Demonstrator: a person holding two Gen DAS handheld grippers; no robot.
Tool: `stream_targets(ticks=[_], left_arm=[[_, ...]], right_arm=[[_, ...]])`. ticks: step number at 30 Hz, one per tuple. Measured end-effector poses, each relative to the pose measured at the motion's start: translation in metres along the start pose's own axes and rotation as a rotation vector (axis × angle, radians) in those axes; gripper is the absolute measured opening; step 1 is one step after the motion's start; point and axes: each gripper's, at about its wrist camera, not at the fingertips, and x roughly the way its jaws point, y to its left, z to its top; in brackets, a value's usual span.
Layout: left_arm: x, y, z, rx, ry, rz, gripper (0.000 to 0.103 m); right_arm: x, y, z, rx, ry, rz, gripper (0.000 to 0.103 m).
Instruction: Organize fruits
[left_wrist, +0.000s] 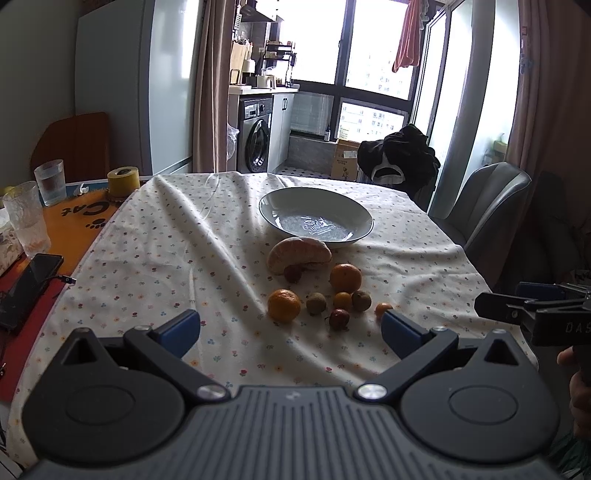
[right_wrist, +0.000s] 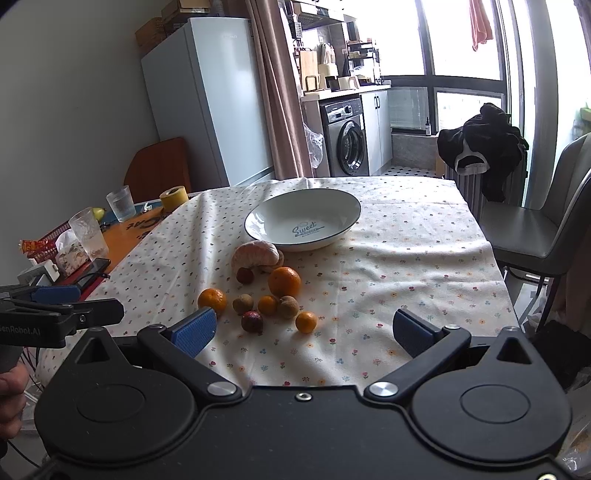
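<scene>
Left gripper (left_wrist: 290, 330): hovering level, blue fingers (left_wrist: 181, 330) spreading wide, gripping nothing.
Right gripper (right_wrist: 304, 332): hovering alongside, fingers (right_wrist: 195, 332) likewise gaping wide, gripping nothing.

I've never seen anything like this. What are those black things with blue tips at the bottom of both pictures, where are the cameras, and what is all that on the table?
There is no robot here. A person holds a black two-finger gripper in each hand, and each carries a wide-angle camera looking forward along its blue-padded fingers. One picture comes from the left gripper, the other from the right gripper. Both are open and hold nothing.

Ahead, on the white flower-print tablecloth, stands an empty white bowl with a dark rim. In front of it lie loose fruits: a peeled citrus piece, the largest orange, a smaller orange, two tiny orange fruits, and several small brownish or reddish round ones. No fruit is in the bowl yet.
</scene>
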Motion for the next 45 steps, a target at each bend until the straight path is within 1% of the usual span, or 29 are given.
stream_targets(ticks=[6,13,16,26,36,39,42,45], left_arm=[[-0.002,0.0,0.001,-0.002,-0.001,0.0,0.103],[-0.005,0.001,0.001,0.009,-0.015,0.014,0.103],[-0.006,0.002,0.001,0.002,-0.016,0.012,0.103],[-0.011,-0.001,0.0,0.01,-0.025,0.007,0.103],[-0.012,-0.002,0.0,0.011,-0.023,0.007,0.103],[-0.013,-0.003,0.0,0.016,-0.026,0.007,0.103],[-0.012,-0.002,0.0,0.015,-0.02,0.006,0.103],[-0.011,-0.001,0.0,0.013,-0.013,0.005,0.103]], right_arm=[[0.0,-0.001,0.0,0.006,-0.003,-0.015,0.103],[-0.002,0.001,-0.001,0.001,0.003,-0.011,0.103],[-0.002,0.001,-0.001,0.001,0.002,-0.001,0.103],[-0.004,0.006,-0.001,-0.007,0.007,-0.01,0.103],[-0.004,0.004,-0.001,-0.005,0.007,0.003,0.103],[-0.005,0.003,0.0,0.013,0.014,0.015,0.103],[-0.006,0.006,-0.001,-0.013,0.003,-0.002,0.103],[-0.003,0.006,-0.002,-0.012,0.017,0.0,0.103]])
